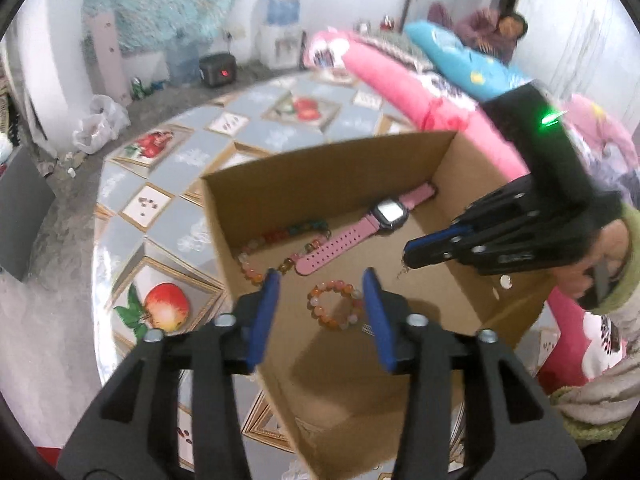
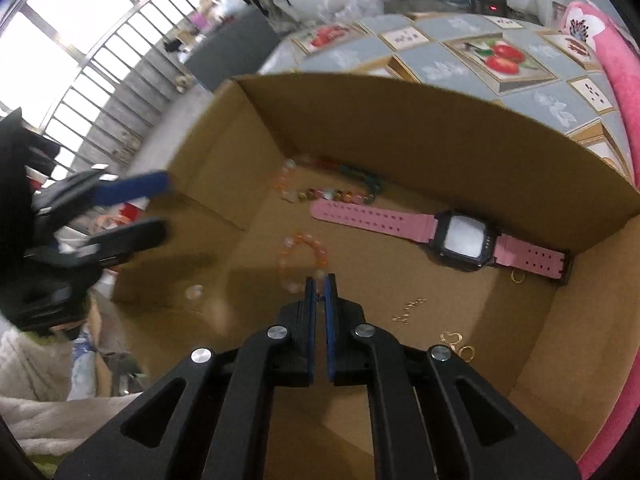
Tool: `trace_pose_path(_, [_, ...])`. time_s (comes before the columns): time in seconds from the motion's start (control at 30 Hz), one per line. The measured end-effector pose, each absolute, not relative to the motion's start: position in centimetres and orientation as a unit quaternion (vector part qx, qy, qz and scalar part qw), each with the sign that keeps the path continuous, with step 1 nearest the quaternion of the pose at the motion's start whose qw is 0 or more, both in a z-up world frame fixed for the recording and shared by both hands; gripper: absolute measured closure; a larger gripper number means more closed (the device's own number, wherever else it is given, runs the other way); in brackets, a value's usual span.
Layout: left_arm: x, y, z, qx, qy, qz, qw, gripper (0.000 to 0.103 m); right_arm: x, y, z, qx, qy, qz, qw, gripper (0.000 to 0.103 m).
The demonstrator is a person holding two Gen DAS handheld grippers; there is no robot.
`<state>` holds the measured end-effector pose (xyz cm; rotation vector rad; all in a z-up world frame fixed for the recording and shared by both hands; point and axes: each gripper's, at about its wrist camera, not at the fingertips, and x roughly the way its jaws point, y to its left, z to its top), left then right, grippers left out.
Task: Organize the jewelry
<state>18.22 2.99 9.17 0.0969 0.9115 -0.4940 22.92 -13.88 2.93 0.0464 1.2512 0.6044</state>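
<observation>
An open cardboard box (image 1: pixel 280 184) stands on a desk (image 1: pixel 180 168) covered with a fruit-patterned cloth, beside pink bedding (image 1: pixel 400 88).

On the box floor lie several pieces. A pink-strapped watch (image 1: pixel 368 224) with a dark square face stretches toward the far corner. Next to its strap end lies a long string of multicoloured beads (image 1: pixel 280 240), against the far wall. Nearer the middle lies a small orange and white bead bracelet (image 1: pixel 335 306), loose on the cardboard.

The left claw (image 1: pixel 322 300) hangs over the box with its blue pads spread apart. The bracelet shows between them in the left wrist view, but the pads do not press on it.

The right claw (image 2: pixel 319 284) reaches down into the box with its blue pads almost together. A thin gold chain (image 1: pixel 401 270) dangles from its tip in the left wrist view, so it grips that chain. A hand (image 1: pixel 604 256) in a green sleeve holds this tool.

In the right wrist view, more small gold pieces (image 2: pixel 456 342) lie on the box floor near the right wall, well apart from the bracelet; what exactly they are is too small to tell.
</observation>
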Motion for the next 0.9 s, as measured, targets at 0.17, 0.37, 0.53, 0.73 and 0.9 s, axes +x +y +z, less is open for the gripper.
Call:
trace_pose_path(0.17, [16.5,4.6,9.6,0.016,0.413,-0.220,0.884,0.038,23.2,-13.8,2.8,0.030,0.575,0.270,0.772,0.098])
trace_pose_path(0.37, [14.2,6.3,10.0,-0.027,0.389,-0.212,0.896,0.027,21.2,-14.5,6.1,0.039,0.520,0.265,0.811,0.094])
trace_pose_path(0.53, [12.9,7.5,9.2,-0.058,0.386,-0.194,0.900,0.019,15.5,-19.0,11.4,0.042,0.397,0.217,0.891,0.060])
trace_pose_path(0.73, [13.6,8.5,6.2,-0.113,0.424,-0.173,0.882,0.016,12.1,-26.4,11.3,0.097,0.366,0.118,0.918,0.044])
trace_pose_path(0.9, [14.5,7.8,3.6,-0.147,0.461,-0.192,0.853,0.016,12.0,-30.1,5.8,0.198,0.434,0.088,0.875,0.044])
